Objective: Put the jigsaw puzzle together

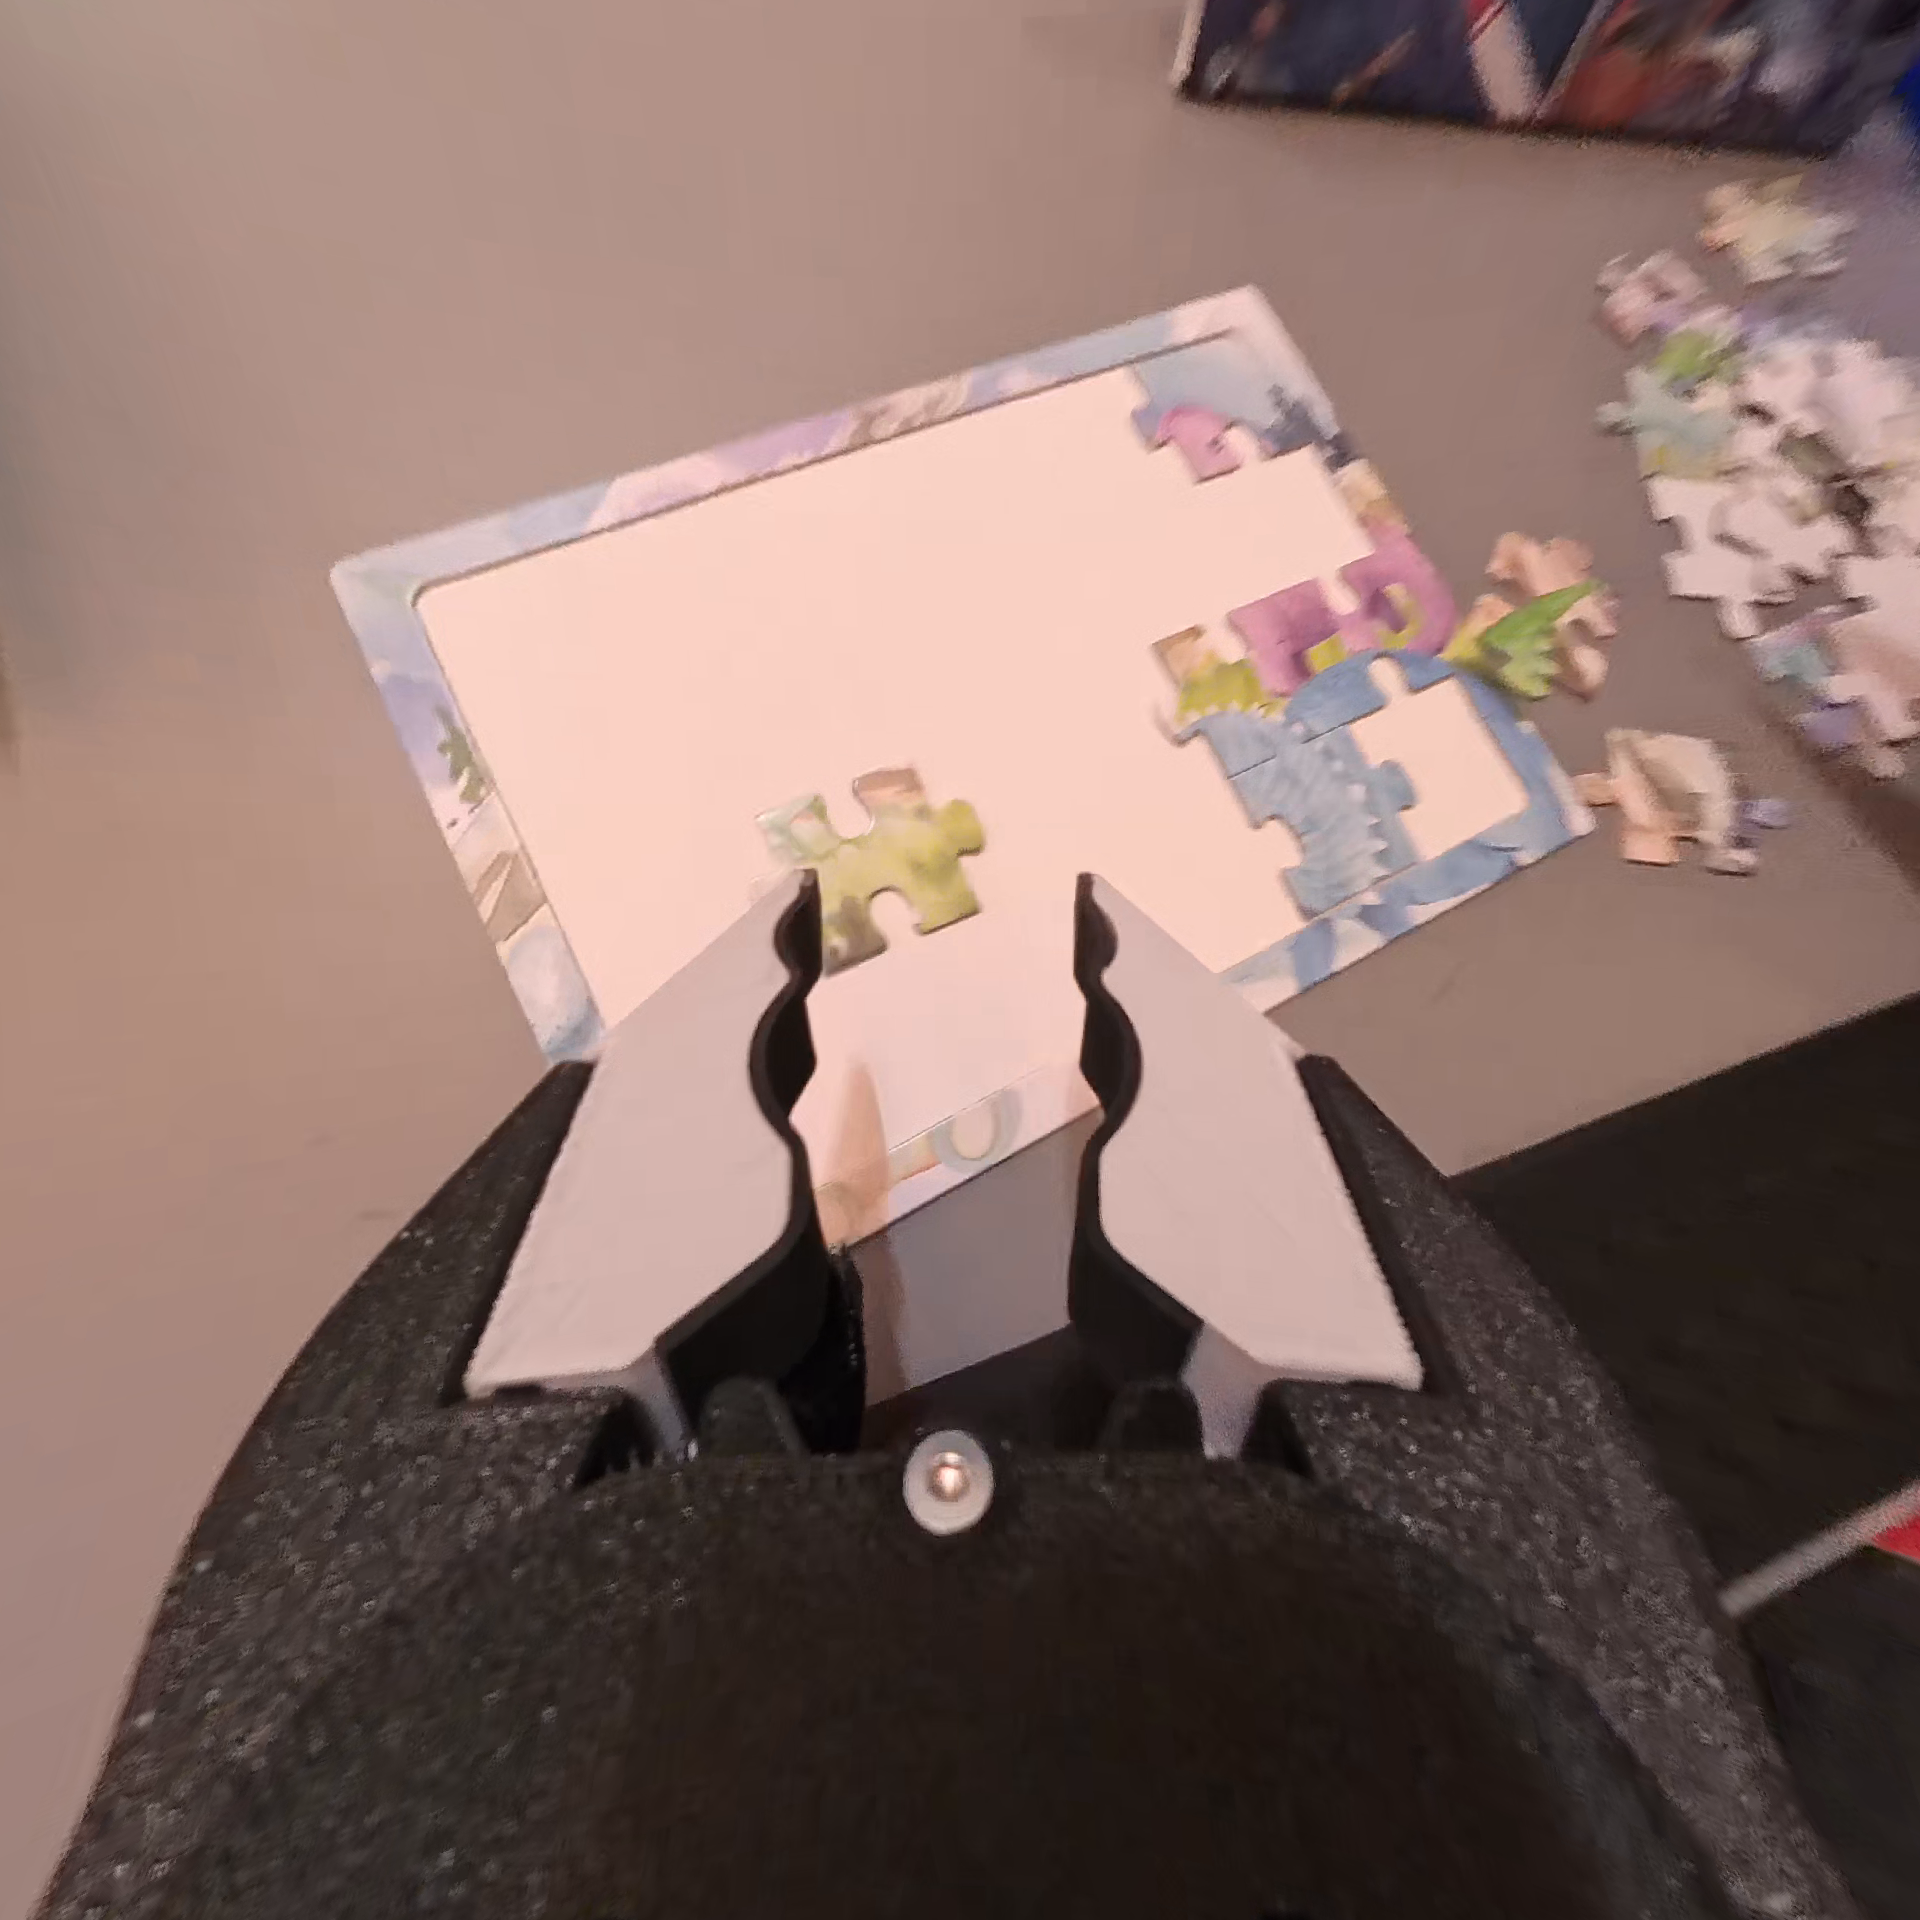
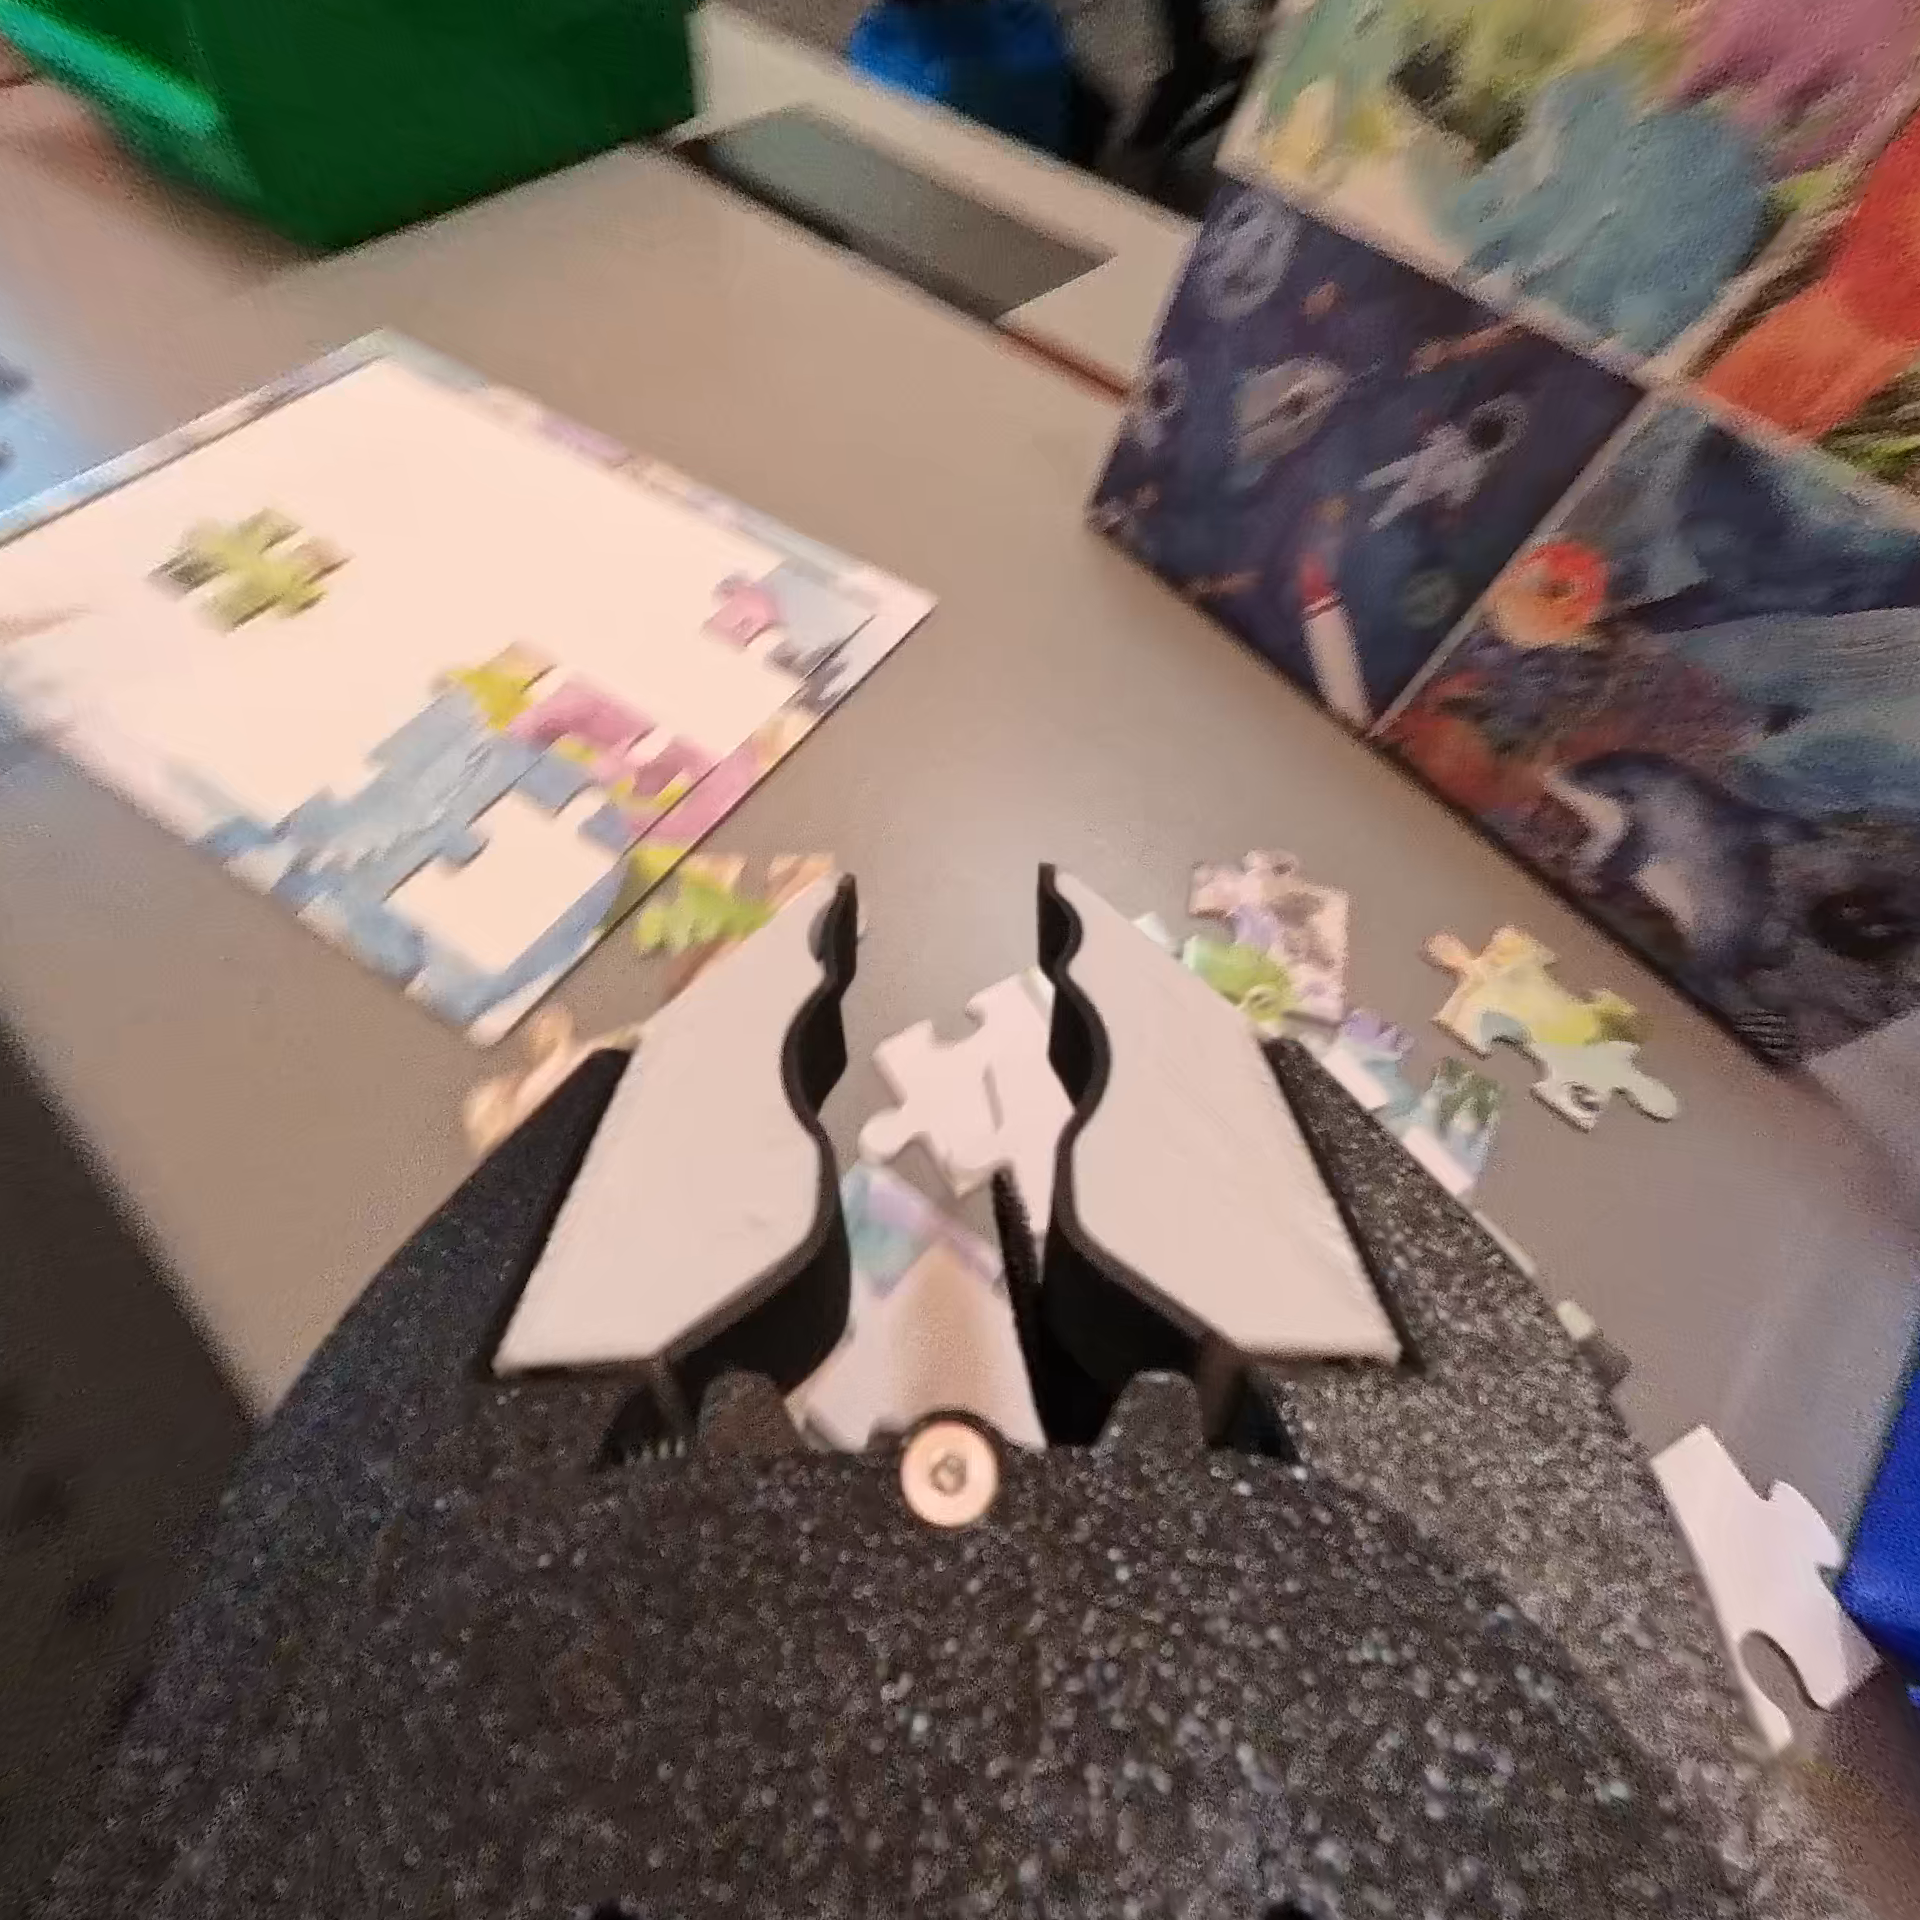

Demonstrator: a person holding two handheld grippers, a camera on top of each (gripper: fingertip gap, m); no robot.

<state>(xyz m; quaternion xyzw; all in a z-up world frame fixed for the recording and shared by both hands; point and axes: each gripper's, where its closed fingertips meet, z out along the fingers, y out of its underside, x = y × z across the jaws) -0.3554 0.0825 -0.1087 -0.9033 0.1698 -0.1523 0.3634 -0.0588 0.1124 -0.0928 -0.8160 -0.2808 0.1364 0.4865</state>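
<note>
A puzzle tray [image 1: 727, 675] with a white base and blue rim lies on the grey table; it also shows in the right wrist view [image 2: 343, 582]. A cluster of joined blue, purple and green pieces [image 1: 1320, 707] fills its right side. A loose green piece [image 1: 894, 873] lies on the white base, just beyond my left gripper [image 1: 945, 883], which is open and empty above the tray's near edge. My right gripper [image 2: 945, 894] is open and empty over a pile of loose pieces; a white face-down piece [image 2: 956, 1091] lies between its fingers below.
Loose pieces [image 1: 1787, 499] are scattered right of the tray, also in the right wrist view [image 2: 1538, 1008]. A picture-covered puzzle box [image 2: 1558, 540] stands at the right. A green bin [image 2: 395, 94] stands at the far back. The table's dark edge [image 1: 1662, 1195] is near right. Across from one pair of fingers to the other is roughly 30 cm.
</note>
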